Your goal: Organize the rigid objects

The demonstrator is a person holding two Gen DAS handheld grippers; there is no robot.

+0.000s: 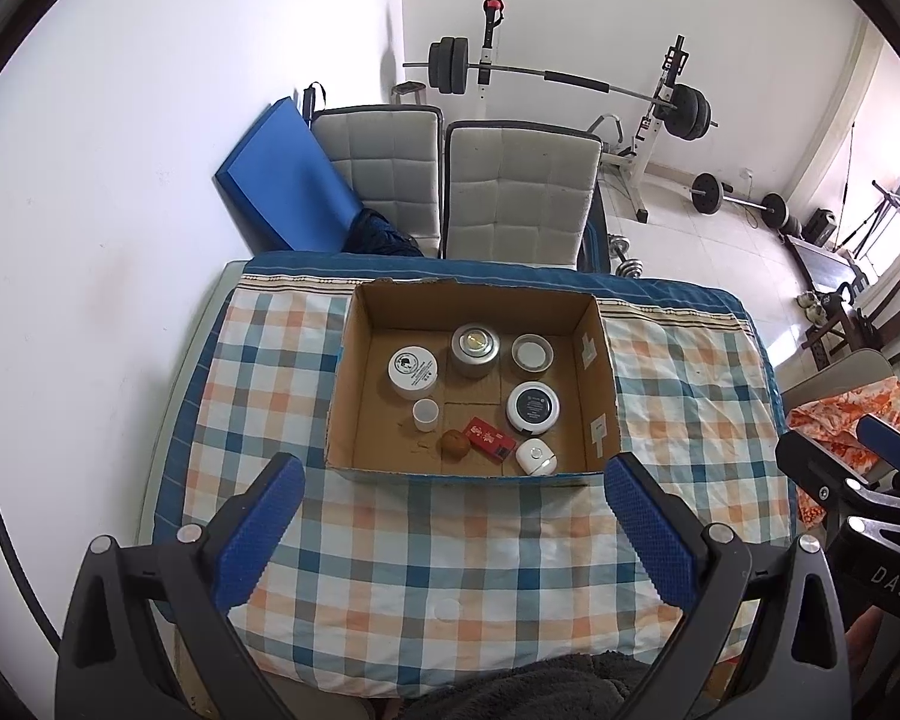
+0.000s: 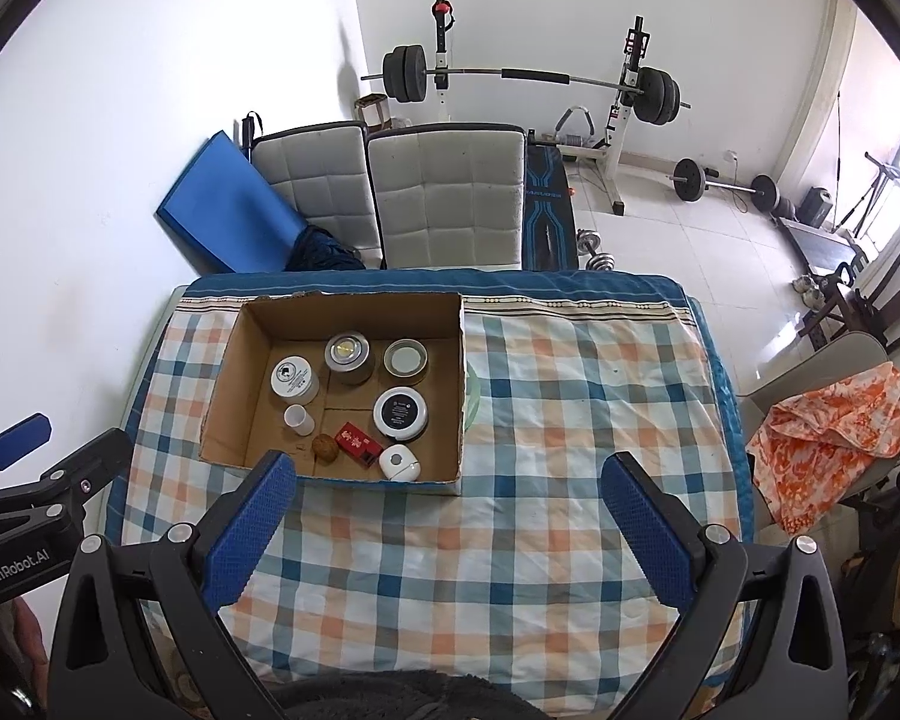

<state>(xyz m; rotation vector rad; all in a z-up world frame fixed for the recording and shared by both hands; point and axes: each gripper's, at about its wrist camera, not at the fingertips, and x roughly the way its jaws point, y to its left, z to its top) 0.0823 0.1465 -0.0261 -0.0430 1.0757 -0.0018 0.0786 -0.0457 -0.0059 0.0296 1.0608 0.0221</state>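
Both the left gripper and the right gripper gape wide, holding nothing. At frame centre, the cardboard box on the checked tablecloth contains jars, a red packet and a walnut.

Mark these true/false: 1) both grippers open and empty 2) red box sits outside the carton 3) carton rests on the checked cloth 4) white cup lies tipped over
1) True: left gripper and right gripper are open, holding nothing.
2) False: the red box lies inside the carton.
3) True: the carton sits on the checked cloth.
4) False: the white cup stands upright in the carton.
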